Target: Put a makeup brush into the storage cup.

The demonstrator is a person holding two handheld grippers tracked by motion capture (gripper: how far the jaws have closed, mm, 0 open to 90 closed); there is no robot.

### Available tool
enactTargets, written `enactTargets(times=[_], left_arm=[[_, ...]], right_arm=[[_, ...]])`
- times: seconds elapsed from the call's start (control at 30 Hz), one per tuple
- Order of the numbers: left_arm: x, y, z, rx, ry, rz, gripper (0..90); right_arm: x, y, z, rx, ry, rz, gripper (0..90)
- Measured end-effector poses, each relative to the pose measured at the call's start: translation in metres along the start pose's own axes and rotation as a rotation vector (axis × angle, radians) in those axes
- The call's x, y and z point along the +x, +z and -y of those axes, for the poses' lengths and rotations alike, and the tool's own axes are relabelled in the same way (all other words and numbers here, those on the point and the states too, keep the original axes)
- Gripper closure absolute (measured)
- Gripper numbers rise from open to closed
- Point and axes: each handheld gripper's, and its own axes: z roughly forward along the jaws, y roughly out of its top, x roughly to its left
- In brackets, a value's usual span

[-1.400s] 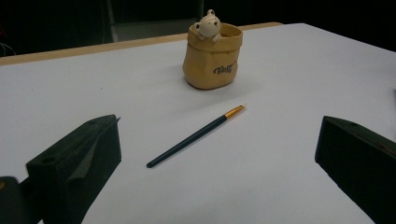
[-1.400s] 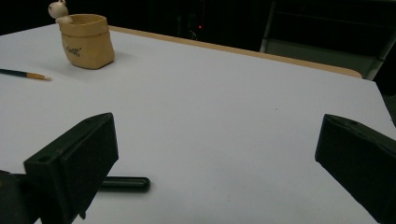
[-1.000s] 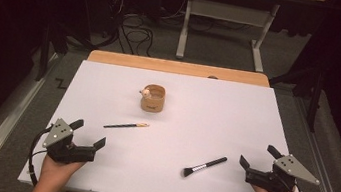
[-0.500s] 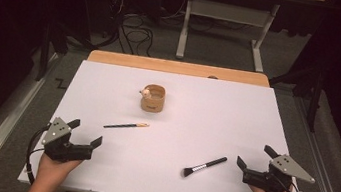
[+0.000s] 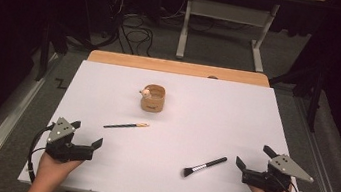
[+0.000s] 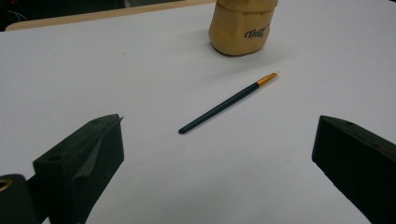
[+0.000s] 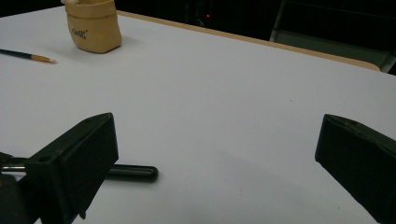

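High view: white tabletop (image 5: pixel 214 127) with a wooden strip along the far edge. Near the middle toward the back, a small tan pot (image 5: pixel 153 98), upright, something pale at its rim, too small to identify. In front of it and a little left, a thin dark brush (image 5: pixel 126 126) with a gold ferrule, flat on the white surface, tip pointing right, well apart from the pot. Nearer the front right, a black makeup brush (image 5: pixel 204 167), also flat, bristles toward the left, handle angled up to the right. At the front left corner, the left claw (image 5: pixel 86 137), held in a hand, jaws spread wide, gripping nothing, thin brush ahead of it but apart. At the front right, the right claw (image 5: pixel 251 157), likewise held in a hand, jaws wide apart and empty, makeup brush handle near its left jaw without touching.

Left gripper view: both black jaws far apart at the bottom corners, nothing between them. Thin brush (image 6: pixel 227 103) straight ahead on the white surface, lying diagonally, gold end toward the pot (image 6: pixel 242 28) behind it.

Right gripper view: jaws again wide open, empty. Rounded end of the makeup brush handle (image 7: pixel 133 172) just beside the left jaw, low on the tabletop. Pot (image 7: pixel 92 25) far off at upper left, thin brush tip (image 7: pixel 32 57) beside it.
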Motion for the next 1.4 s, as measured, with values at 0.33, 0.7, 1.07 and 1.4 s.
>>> enactTargets(times=[0.33, 0.7, 1.07, 1.4], left_arm=[[-0.004, 0.005, 0.0, 0.063, 0.041, -0.011, 3.0], [-0.01, 0.012, 0.002, 0.133, 0.085, -0.006, 3.0], [-0.012, 0.015, 0.002, 0.175, 0.094, -0.001, 3.0], [-0.012, 0.016, 0.002, 0.191, 0.083, 0.021, 3.0]], right_arm=[[0.001, 0.001, 0.001, 0.001, -0.002, -0.002, 0.2], [0.001, 0.002, 0.001, 0.008, -0.011, -0.006, 0.2], [0.002, 0.002, 0.002, 0.018, 0.0, -0.004, 0.2], [0.002, 0.001, 0.002, 0.011, 0.003, -0.006, 0.2]])
